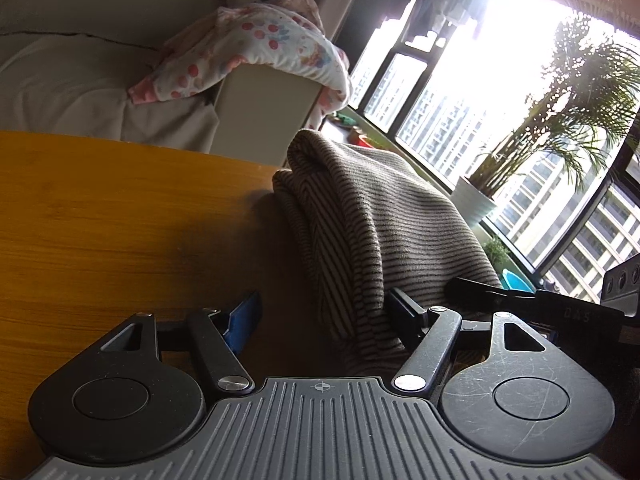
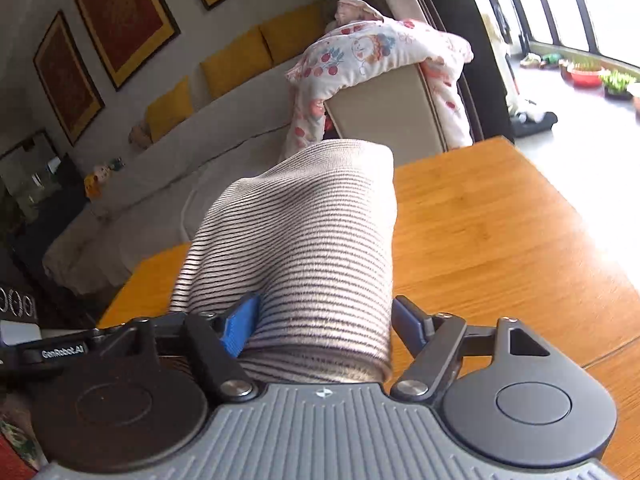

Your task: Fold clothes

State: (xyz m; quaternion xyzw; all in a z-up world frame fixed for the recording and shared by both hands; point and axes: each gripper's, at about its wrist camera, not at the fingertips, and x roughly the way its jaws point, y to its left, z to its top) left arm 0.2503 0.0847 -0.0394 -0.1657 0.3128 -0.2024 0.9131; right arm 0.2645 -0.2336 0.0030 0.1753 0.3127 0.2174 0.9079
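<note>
A brown-and-white striped garment [image 1: 372, 220] lies bunched in a tall fold on the wooden table [image 1: 120, 220]. My left gripper [image 1: 324, 316] is open. Its blue left pad [image 1: 244, 320] stands clear of the cloth, while the garment's hem rests against its right finger [image 1: 404, 312]. In the right wrist view the same striped garment [image 2: 312, 248] fills the gap of my right gripper [image 2: 324, 324]. The blue pad [image 2: 240, 328] digs into the cloth, so that gripper is shut on a thick fold. The right gripper [image 1: 476, 286] reaches in at the garment's right side in the left wrist view.
A beige sofa [image 2: 224, 152] with yellow cushions stands beyond the table, with a floral blanket [image 2: 380, 52] over its arm. Tall windows and a potted palm [image 1: 560, 128] are to the right. Bare tabletop [image 2: 500, 220] spreads right of the garment.
</note>
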